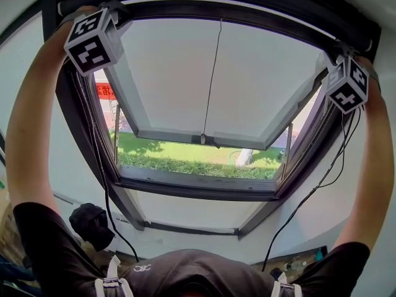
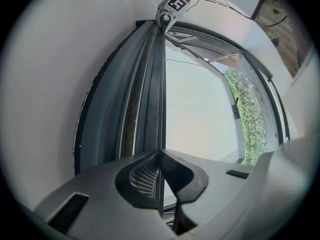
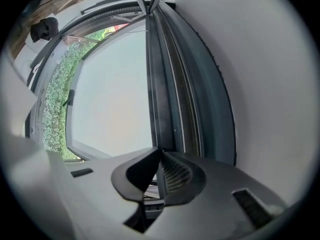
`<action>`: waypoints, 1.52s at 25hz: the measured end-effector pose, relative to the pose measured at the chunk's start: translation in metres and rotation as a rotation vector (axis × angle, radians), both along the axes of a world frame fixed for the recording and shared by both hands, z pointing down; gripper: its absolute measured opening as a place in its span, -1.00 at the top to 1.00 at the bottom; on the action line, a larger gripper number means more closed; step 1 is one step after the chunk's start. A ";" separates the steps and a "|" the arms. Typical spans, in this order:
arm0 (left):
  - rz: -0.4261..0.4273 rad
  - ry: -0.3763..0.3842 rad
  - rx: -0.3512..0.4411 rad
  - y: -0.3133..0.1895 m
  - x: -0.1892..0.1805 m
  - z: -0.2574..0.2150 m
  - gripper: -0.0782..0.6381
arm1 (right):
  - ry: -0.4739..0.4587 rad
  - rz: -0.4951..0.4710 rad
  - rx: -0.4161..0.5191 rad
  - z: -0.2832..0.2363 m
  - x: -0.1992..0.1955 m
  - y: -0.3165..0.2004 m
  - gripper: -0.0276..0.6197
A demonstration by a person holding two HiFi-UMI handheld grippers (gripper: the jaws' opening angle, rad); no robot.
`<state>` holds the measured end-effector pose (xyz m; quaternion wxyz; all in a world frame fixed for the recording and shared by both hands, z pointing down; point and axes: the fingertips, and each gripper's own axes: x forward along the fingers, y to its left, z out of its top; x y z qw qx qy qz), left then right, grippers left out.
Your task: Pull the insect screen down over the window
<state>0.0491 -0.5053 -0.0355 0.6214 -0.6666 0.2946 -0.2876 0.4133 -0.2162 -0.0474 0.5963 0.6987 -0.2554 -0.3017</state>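
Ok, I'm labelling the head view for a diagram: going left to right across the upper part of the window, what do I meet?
The left gripper → red sign outside → hanging cord → right gripper.

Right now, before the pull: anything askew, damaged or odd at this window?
Nothing damaged or askew. Left gripper and right gripper are shut on the screen bar at opposite ends. One note: a thin cord hangs down the middle of the opening to the open sash, possibly in the screen's path.
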 end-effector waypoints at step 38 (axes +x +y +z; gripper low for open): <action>0.031 -0.326 -0.385 0.015 -0.011 0.307 0.71 | -0.303 0.014 -0.452 0.300 -0.006 0.008 0.84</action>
